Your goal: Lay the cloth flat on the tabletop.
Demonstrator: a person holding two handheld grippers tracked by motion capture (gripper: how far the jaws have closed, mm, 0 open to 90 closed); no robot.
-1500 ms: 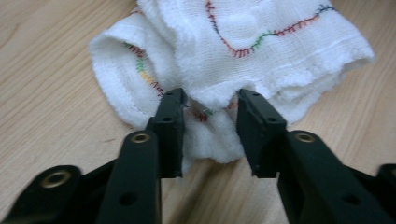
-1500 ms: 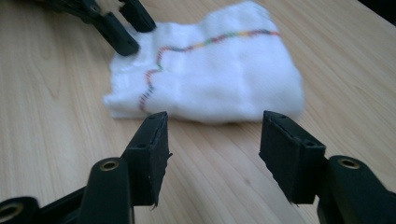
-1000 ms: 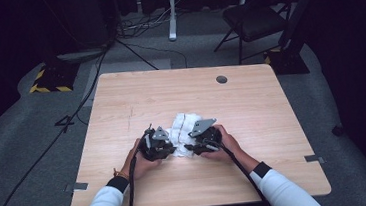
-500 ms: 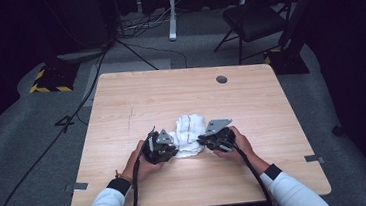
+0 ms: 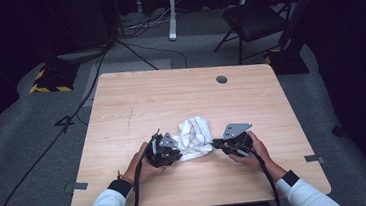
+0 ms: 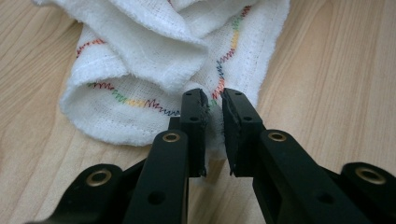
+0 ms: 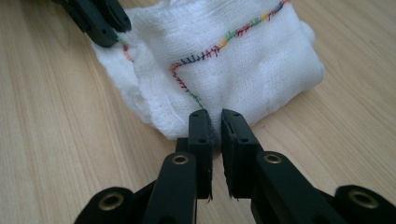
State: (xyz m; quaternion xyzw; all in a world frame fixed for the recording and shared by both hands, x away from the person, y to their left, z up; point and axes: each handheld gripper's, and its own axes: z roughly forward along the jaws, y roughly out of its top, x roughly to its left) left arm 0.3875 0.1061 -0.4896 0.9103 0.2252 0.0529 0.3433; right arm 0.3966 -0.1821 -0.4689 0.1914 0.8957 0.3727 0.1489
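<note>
Beyond my wooden table (image 5: 136, 102), with a round grommet (image 5: 221, 79) near its far edge: a dark chair (image 5: 256, 21), floor cables (image 5: 144, 23), a yellow-black striped base (image 5: 48, 82).

In the left gripper view the cloth (image 6: 154, 56) runs off the top edge, and its pinched hem is hidden between the left tongs (image 6: 214, 100). In the high view both hands cover the tongs' bodies, and the bench's (image 5: 170, 99) near edge is cut off.

One white cloth (image 5: 194, 137) with coloured zigzag stitching, two handheld grippers, left (image 5: 167, 152) and right (image 5: 218, 142), one wooden table (image 5: 160, 95), one chair (image 5: 259, 18) far right.
</note>
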